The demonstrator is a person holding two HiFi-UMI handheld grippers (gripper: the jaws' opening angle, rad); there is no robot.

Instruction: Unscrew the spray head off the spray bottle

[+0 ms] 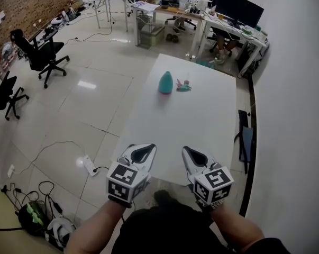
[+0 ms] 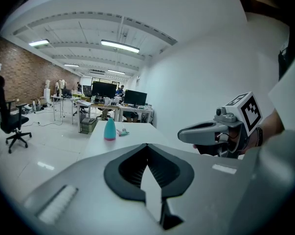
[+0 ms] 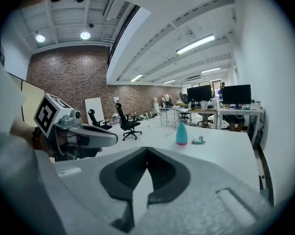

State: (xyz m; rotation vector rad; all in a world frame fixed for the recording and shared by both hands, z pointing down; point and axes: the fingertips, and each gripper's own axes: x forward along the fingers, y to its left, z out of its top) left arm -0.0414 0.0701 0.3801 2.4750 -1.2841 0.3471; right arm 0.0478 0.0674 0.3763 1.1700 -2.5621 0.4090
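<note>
A teal spray bottle body (image 1: pixel 166 82) stands upright on the far part of the white table (image 1: pixel 201 120). Its spray head (image 1: pixel 183 86) lies on the table just right of it, apart from the bottle. The same pair shows small in the left gripper view, bottle (image 2: pixel 109 129) and head (image 2: pixel 122 131), and in the right gripper view, bottle (image 3: pixel 181 133) and head (image 3: pixel 198 140). My left gripper (image 1: pixel 144 150) and right gripper (image 1: pixel 188 151) hover side by side over the table's near edge, both shut and empty, far from the bottle.
Black office chairs (image 1: pixel 40 53) stand on the tiled floor at left. Desks with monitors (image 1: pixel 228 15) fill the back of the room. A power strip with cables (image 1: pixel 88 165) lies on the floor left of the table. A white wall runs along the right.
</note>
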